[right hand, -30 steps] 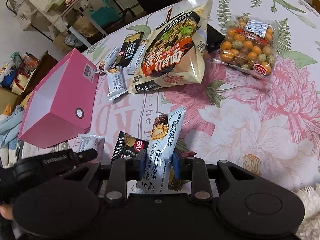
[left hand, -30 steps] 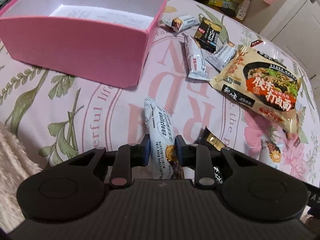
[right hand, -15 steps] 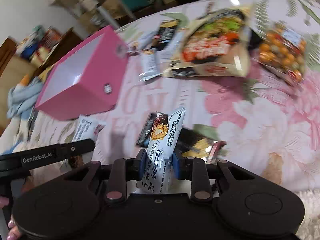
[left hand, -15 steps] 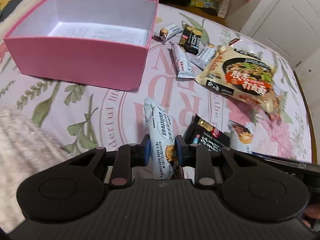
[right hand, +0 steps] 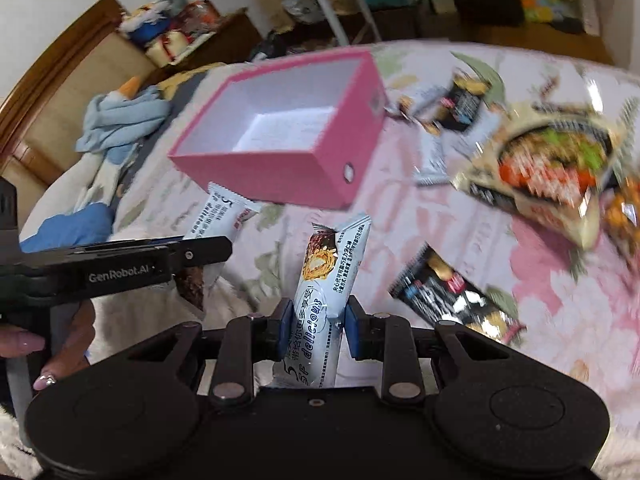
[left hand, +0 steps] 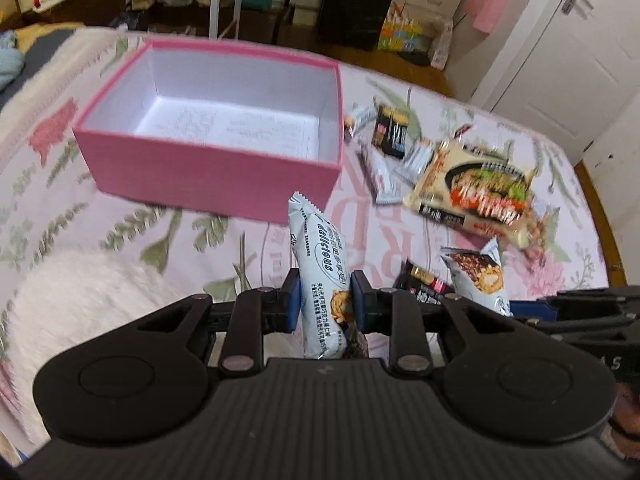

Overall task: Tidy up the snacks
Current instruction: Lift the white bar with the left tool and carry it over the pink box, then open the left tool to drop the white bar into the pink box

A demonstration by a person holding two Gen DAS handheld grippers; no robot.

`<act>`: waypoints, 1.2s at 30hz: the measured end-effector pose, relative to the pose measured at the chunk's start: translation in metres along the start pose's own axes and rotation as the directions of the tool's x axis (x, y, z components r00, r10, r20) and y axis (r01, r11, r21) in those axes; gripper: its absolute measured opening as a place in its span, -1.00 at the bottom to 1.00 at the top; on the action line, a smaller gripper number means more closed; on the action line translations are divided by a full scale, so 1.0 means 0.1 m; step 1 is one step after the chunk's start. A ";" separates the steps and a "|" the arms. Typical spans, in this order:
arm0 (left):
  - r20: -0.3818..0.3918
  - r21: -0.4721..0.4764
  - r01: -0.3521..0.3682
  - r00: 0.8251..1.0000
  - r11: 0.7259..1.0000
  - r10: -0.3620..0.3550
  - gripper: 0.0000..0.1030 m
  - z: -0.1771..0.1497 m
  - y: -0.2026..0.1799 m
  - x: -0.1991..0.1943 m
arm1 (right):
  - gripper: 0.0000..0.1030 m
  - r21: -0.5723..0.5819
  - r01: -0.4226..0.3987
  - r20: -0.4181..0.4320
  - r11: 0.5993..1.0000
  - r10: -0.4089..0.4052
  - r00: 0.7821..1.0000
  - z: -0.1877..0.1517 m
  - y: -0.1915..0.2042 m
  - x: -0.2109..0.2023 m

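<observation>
On my left wrist view, the left gripper (left hand: 322,304) is clenched on a pale blue snack bar (left hand: 320,276), which stands upright between the blue pads, its crimped top edge near the front wall of the pink box (left hand: 208,172). The box sits open ahead and slightly left, white inside, with only a printed sheet on its floor. Between the bar and the box wall a strip of bedspread shows. To the right I count one noodle packet (left hand: 476,192), one black packet (left hand: 390,132) behind it, at least three small pale bars around that one, and a black wrapper (left hand: 424,284) near the second held bar (left hand: 478,280). The right gripper's dark body enters at the right edge.

On my right wrist view, the right gripper (right hand: 313,326) grasps its own pale blue bar (right hand: 326,300), tilted a little right. The left gripper (right hand: 200,250) comes in from the left with its bar (right hand: 218,216), just short of the box's (right hand: 276,180) near wall. One black wrapper (right hand: 448,300) lies to the right, apart from my fingers; the noodle packet (right hand: 552,160) is blurred beyond.

The surface is a floral pink bedspread (right hand: 460,232); cluttered shelves and a white door stand behind.
</observation>
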State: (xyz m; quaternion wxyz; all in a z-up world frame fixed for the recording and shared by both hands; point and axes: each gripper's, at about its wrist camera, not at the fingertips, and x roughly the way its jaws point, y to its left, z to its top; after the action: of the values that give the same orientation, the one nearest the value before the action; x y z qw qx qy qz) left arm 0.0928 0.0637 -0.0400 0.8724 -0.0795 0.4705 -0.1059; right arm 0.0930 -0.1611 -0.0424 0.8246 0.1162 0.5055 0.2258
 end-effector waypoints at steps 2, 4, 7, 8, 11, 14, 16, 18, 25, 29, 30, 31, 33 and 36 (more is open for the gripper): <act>0.022 0.000 0.004 1.000 1.000 -0.004 -0.51 0.06 0.04 -0.09 | -0.38 -0.027 -0.013 0.011 1.000 0.014 1.000 0.09 0.10 -0.04; 0.042 0.010 0.012 0.999 1.000 -0.013 -0.51 0.11 0.06 -0.17 | -0.38 -0.060 -0.022 0.020 0.998 0.023 1.000 0.19 0.20 -0.07; 0.059 0.010 0.031 0.998 0.999 -0.031 -0.51 0.22 0.10 -0.22 | -0.38 -0.100 -0.011 0.030 0.995 0.014 0.999 0.37 0.32 -0.03; 0.064 0.011 0.040 0.997 0.999 -0.040 -0.51 0.26 0.12 -0.24 | -0.38 -0.119 -0.002 0.036 0.993 0.006 0.999 0.43 0.35 0.00; 0.078 0.016 0.046 0.996 0.999 -0.047 -0.51 0.38 0.15 -0.23 | -0.38 -0.145 0.008 0.041 0.989 -0.002 0.999 0.61 0.41 0.09; 0.087 0.011 0.039 0.995 0.999 -0.039 -0.51 0.55 0.18 -0.15 | -0.38 -0.160 0.004 0.050 0.987 0.005 0.999 0.80 0.43 0.20; 0.090 -0.005 0.039 0.995 0.999 -0.038 -0.51 0.69 0.22 -0.06 | -0.38 -0.176 0.010 0.060 0.984 0.001 0.998 0.93 0.42 0.30; 0.111 -0.030 0.050 0.993 0.998 -0.046 -0.51 0.82 0.27 0.06 | -0.38 -0.195 0.030 0.080 0.980 -0.014 0.997 1.09 0.41 0.42; 0.071 -0.155 0.041 0.997 0.987 -0.031 -0.51 1.32 0.52 0.82 | -0.38 -0.261 0.064 0.123 0.963 -0.033 0.992 1.54 0.35 0.97; 0.017 -0.273 0.089 0.996 0.958 -0.087 -0.51 1.56 0.76 1.27 | -0.38 -0.334 0.137 0.112 0.933 -0.105 0.988 1.79 0.34 1.41; 0.015 -0.301 0.089 0.996 0.949 -0.089 -0.51 1.59 0.81 1.38 | -0.38 -0.354 0.163 0.109 0.921 -0.132 0.985 1.83 0.34 1.52; 0.006 -0.320 0.082 0.996 0.944 -0.085 -0.51 1.62 0.85 1.47 | -0.38 -0.380 0.186 0.103 0.906 -0.159 0.982 1.88 0.35 1.64; -0.025 -0.327 0.066 0.997 0.943 -0.078 -0.52 1.67 0.90 1.67 | -0.38 -0.414 0.210 0.095 0.886 -0.188 0.978 1.93 0.36 1.80; -0.054 -0.325 0.041 0.997 0.945 -0.062 -0.52 1.72 0.95 1.95 | -0.39 -0.484 0.236 0.060 0.843 -0.237 0.970 1.95 0.40 2.02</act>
State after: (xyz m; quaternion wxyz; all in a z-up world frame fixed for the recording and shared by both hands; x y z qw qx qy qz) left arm 0.3520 0.1114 -0.1255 0.8292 -0.2302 0.5067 -0.0525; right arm 0.3338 -0.0204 -0.0931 0.8479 -0.1588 0.4436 0.2429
